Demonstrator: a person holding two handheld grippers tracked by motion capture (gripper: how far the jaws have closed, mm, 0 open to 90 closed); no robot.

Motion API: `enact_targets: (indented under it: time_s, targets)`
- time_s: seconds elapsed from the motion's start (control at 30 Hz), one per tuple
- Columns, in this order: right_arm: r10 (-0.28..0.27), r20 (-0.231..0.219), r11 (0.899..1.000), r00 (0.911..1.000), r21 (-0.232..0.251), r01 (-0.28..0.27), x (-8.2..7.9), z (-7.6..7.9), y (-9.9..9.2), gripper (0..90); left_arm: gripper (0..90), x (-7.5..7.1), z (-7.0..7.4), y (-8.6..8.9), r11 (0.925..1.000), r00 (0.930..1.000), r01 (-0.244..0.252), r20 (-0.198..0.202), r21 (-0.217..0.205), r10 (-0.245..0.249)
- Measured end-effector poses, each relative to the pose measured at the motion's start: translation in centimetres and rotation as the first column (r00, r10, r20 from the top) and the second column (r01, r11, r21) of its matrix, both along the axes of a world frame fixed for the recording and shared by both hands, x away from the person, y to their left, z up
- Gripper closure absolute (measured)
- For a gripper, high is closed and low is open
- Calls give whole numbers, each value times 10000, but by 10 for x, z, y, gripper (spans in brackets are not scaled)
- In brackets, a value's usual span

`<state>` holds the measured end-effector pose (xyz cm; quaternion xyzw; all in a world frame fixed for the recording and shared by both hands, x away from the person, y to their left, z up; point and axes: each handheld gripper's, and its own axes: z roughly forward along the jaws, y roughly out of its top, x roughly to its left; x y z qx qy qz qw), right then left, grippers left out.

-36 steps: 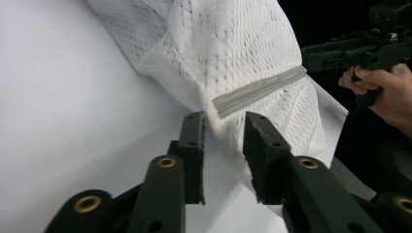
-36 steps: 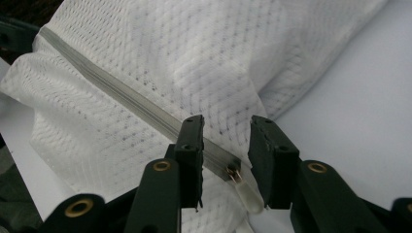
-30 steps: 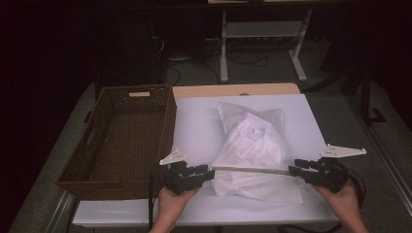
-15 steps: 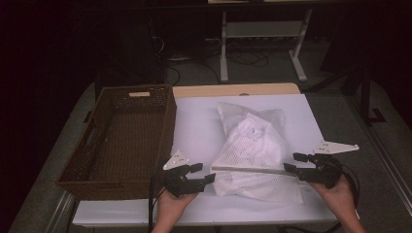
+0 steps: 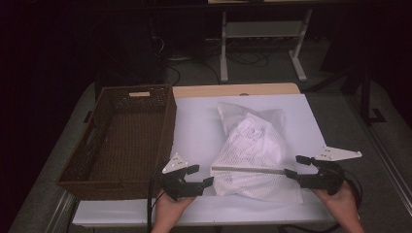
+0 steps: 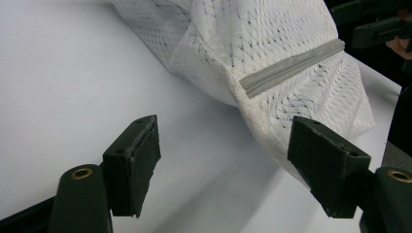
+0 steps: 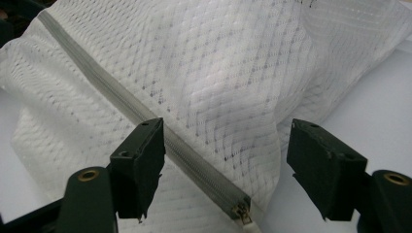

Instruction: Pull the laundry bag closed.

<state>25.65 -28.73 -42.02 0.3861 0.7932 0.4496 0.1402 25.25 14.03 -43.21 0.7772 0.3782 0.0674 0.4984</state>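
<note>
A white table sheet (image 5: pixel 194 126) is spread beneath a wicker basket (image 5: pixel 121 136) and a white mesh laundry bag (image 5: pixel 252 155), the bag apparently laid flat so that its grey zipper (image 5: pixel 248 170) is stretched straight between the two grippers. The left gripper (image 5: pixel 201 175) has just been opened, its jaws released, with the bag's corner just ahead of one jaw and nothing pinched. The right gripper (image 5: pixel 297 165) has likewise just been opened, with the zipper pull (image 7: pixel 241 212) lying loose between its jaws.
</note>
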Motion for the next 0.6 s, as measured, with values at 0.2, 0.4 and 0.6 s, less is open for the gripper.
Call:
enact_targets:
  time_s: [0.2, 0.4, 0.6]
  targets:
    - [-161, -6, 9999, 9999, 53, 161, -5, -3, -10, 281, 265, 0, -2, 1, 9998, 10000, 75, 28, -192, -74]
    - [-350, 61, 9994, 9994, 29, 349, -6, -3, -18, 278, 266, 0, -4, 4, 9997, 10000, -92, 29, -211, 93]
    - [-401, 73, 9991, 9992, -94, 402, -7, -4, -21, 273, 266, 1, -5, 4, 9998, 9999, -112, 16, -142, 112]
